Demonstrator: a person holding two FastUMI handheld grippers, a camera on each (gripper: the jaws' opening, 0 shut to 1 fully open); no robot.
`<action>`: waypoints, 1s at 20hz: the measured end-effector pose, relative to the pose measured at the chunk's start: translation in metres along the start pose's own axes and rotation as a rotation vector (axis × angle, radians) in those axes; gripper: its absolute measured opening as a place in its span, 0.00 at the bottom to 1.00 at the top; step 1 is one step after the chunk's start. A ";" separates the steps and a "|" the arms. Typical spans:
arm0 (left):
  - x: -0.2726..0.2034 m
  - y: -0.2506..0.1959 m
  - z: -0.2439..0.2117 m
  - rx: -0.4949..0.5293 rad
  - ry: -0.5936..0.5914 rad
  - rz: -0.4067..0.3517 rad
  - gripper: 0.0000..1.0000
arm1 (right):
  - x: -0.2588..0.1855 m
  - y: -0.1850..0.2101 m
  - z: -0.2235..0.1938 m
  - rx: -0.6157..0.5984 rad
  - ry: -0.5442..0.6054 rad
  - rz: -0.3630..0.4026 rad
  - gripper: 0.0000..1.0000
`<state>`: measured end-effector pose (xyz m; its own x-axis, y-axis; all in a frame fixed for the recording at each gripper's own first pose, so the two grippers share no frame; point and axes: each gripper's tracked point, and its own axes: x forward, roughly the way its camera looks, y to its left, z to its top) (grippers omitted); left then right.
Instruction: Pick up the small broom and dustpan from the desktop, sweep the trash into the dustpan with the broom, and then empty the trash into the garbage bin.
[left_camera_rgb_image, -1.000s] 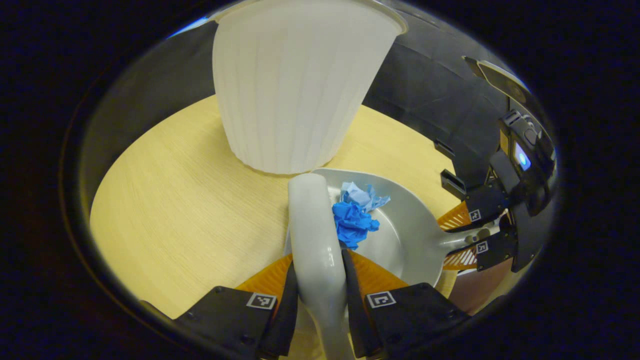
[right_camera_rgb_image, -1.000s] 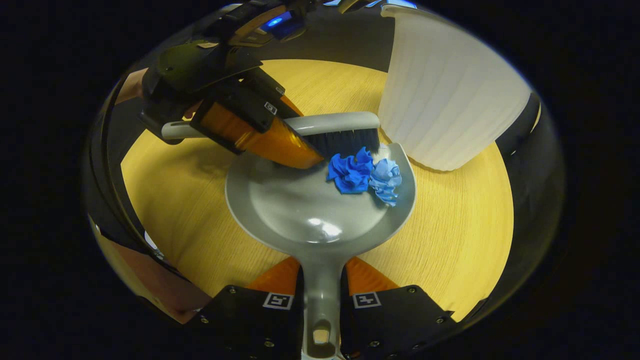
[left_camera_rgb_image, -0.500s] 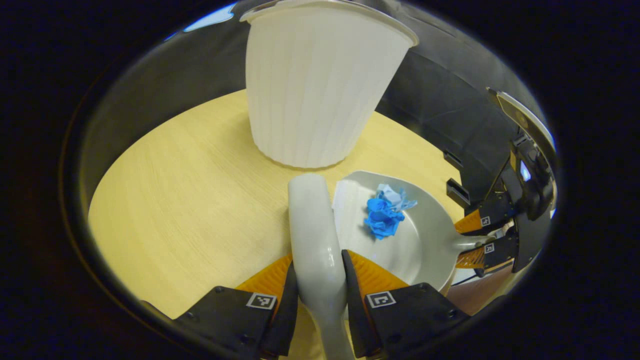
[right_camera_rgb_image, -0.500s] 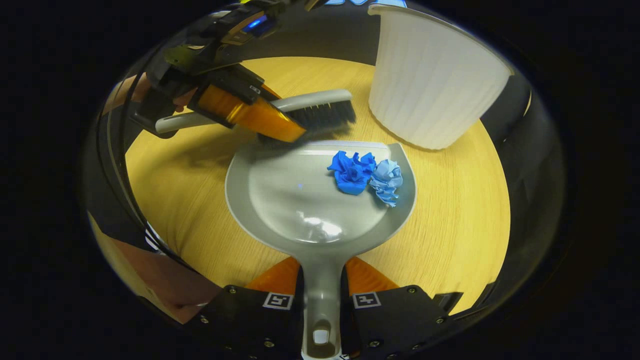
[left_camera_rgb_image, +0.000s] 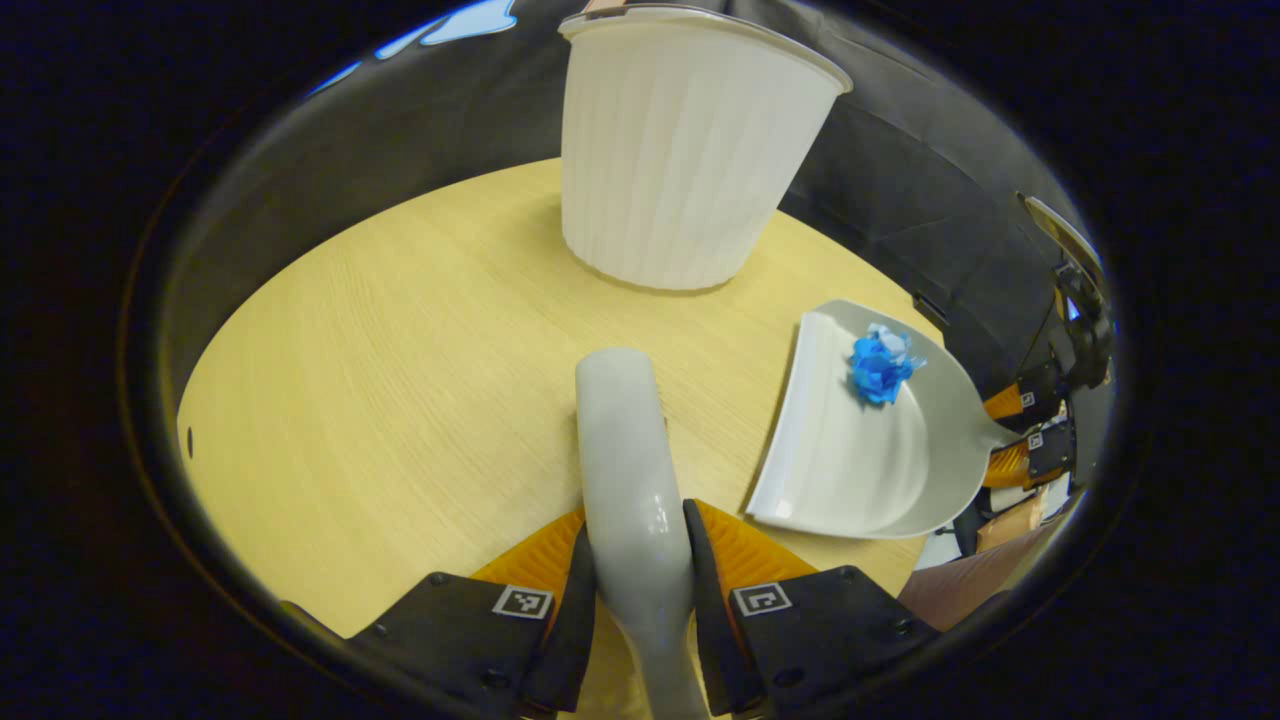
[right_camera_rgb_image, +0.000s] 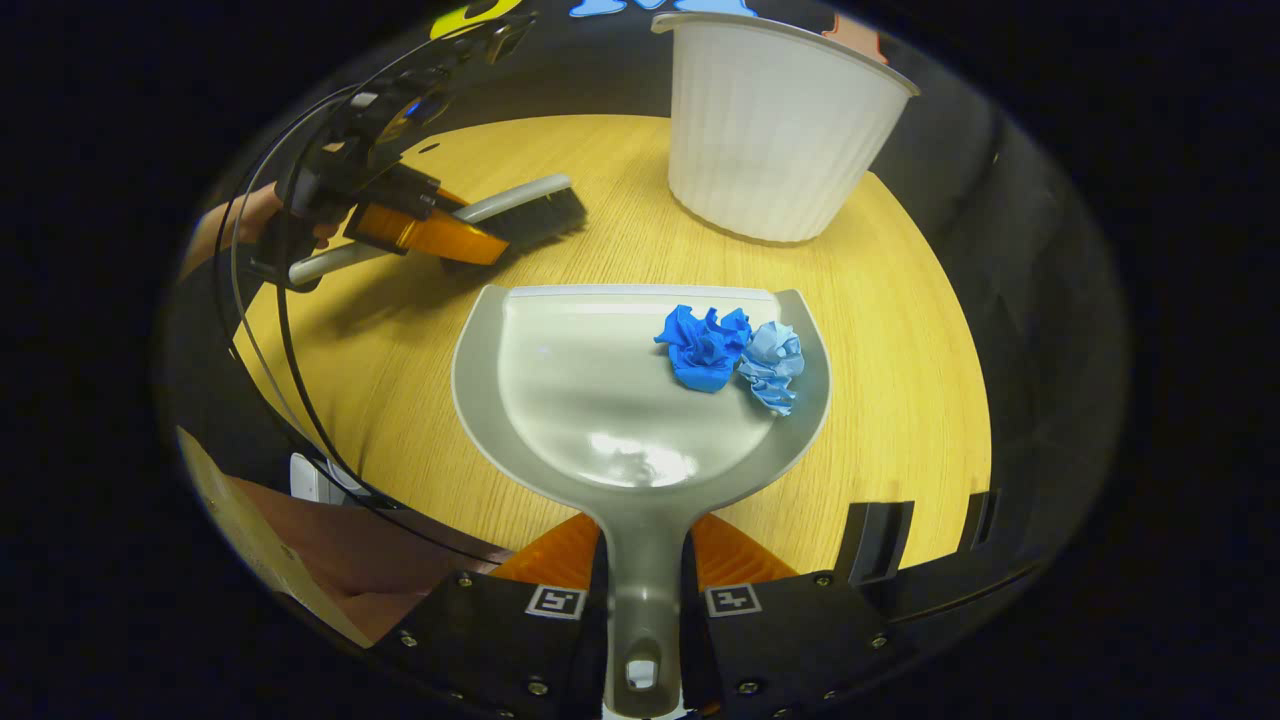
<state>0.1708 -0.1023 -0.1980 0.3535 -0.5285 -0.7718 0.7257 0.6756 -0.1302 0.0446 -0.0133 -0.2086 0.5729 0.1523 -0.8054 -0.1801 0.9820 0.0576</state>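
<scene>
My right gripper (right_camera_rgb_image: 641, 580) is shut on the handle of the grey dustpan (right_camera_rgb_image: 600, 400), which carries two crumpled paper balls, dark blue (right_camera_rgb_image: 703, 345) and light blue (right_camera_rgb_image: 772, 362), near its front lip. In the left gripper view my left gripper (left_camera_rgb_image: 636, 565) is shut on the grey handle of the small broom (left_camera_rgb_image: 625, 450). The same broom (right_camera_rgb_image: 500, 215), with its dark bristles, is off to the dustpan's upper left in the right gripper view, held by the left gripper (right_camera_rgb_image: 415, 225). The dustpan (left_camera_rgb_image: 865, 440) sits to the right of the broom, held by the right gripper (left_camera_rgb_image: 1025, 450).
A white ribbed garbage bin (right_camera_rgb_image: 775, 130) stands on the round wooden table (right_camera_rgb_image: 900, 330), beyond the dustpan; the bin (left_camera_rgb_image: 685, 150) stands ahead of the broom. A person's hand (right_camera_rgb_image: 240, 215) holds the left gripper. The table edge curves close on all sides.
The broom has pulled back to the left, away from the dustpan. The dustpan has lifted off and drawn back from the bin, with both paper balls still in it.
</scene>
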 end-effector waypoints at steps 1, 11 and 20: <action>-0.006 0.011 -0.005 -0.003 0.000 0.007 0.51 | 0.000 0.001 0.000 0.006 -0.001 -0.008 0.29; -0.065 0.027 -0.063 -0.047 -0.021 0.041 0.51 | -0.015 0.008 0.011 0.039 -0.030 -0.010 0.29; -0.091 0.038 -0.081 -0.118 -0.043 0.070 0.51 | -0.009 0.009 0.010 0.066 -0.075 0.000 0.29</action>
<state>0.1182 0.0136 -0.1833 0.4278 -0.4981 -0.7543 0.6252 0.7657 -0.1511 0.0458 -0.0043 -0.1950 0.6314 0.1574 -0.7594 -0.1283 0.9869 0.0978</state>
